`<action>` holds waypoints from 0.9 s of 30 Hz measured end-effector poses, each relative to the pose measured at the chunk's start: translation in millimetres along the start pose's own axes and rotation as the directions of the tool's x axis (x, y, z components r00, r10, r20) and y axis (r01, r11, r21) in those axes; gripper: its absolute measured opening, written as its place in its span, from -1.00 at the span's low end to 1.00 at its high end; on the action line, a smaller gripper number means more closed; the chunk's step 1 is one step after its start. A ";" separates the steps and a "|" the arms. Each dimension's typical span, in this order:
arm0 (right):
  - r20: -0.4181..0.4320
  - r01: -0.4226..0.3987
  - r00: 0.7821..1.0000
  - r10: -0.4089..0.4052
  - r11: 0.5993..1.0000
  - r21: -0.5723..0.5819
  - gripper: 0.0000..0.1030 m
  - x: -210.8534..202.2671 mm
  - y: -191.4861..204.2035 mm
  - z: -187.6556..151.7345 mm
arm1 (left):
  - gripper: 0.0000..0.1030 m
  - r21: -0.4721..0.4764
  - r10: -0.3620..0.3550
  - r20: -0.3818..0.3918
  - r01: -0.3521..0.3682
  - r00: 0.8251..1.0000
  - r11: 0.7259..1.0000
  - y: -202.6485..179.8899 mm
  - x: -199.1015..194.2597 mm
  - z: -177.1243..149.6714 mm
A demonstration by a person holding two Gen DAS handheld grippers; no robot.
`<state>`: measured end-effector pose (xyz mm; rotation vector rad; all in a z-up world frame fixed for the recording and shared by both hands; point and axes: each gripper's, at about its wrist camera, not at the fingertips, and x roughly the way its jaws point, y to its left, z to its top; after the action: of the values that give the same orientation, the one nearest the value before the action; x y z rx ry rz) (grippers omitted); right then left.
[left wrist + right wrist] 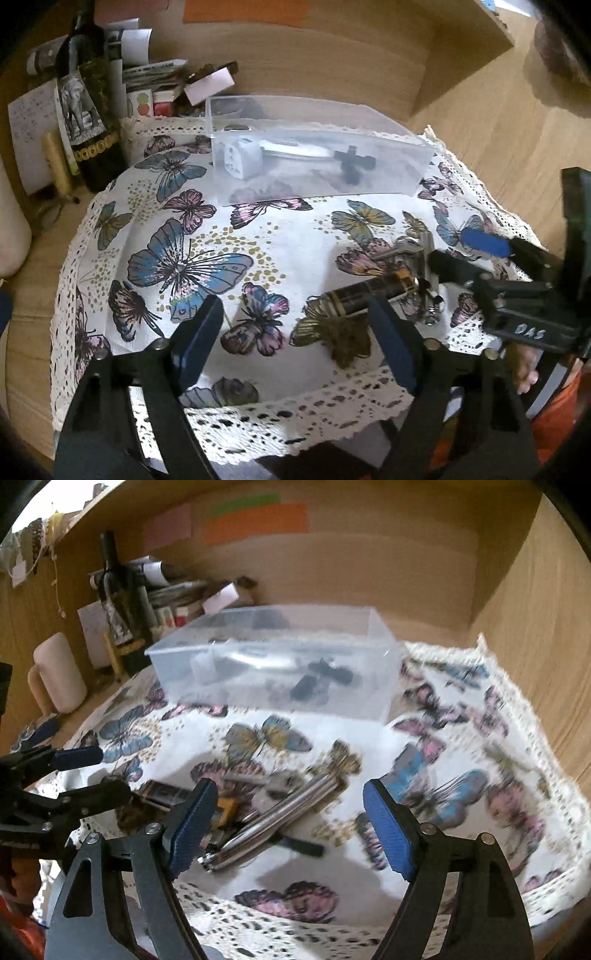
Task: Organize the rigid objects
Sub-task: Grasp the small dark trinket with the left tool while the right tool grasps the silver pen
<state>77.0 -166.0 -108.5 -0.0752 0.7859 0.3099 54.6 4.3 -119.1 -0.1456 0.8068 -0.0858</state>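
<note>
Two grippers' fingers (295,339) (291,827) spread, wine bottle (92,110) behind clear box (317,162)

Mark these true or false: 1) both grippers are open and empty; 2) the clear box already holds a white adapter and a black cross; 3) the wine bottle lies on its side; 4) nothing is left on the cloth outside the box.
1) True: the left gripper and right gripper both gape, holding nothing.
2) True: the clear box holds a white adapter and a black cross.
3) False: the wine bottle stands upright.
4) False: a dark cylinder and keys lie on the cloth.
</note>
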 end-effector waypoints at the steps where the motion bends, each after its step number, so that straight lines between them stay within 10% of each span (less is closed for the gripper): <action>1: -0.005 -0.008 1.000 0.008 1.000 0.000 0.40 1.2 2.3 -2.1 | 0.49 0.006 -0.003 0.005 0.003 1.000 1.000 -2.1 -1.1 -1.5; 15: -0.033 0.048 0.998 -0.048 0.999 -0.016 -0.37 -2.8 -12.7 -20.6 | -0.38 0.038 -0.105 -0.040 0.106 0.994 0.994 -13.2 12.5 -15.7; 27: 0.030 0.084 0.996 -0.084 0.996 0.001 -0.68 -3.1 -19.2 -17.5 | -0.39 0.053 -0.058 0.039 0.056 0.998 0.997 -12.8 -0.3 -9.3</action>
<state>68.8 -188.2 -119.5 -0.1034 0.7510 0.2307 47.4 -9.3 -123.1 -0.1208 0.7590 -0.1571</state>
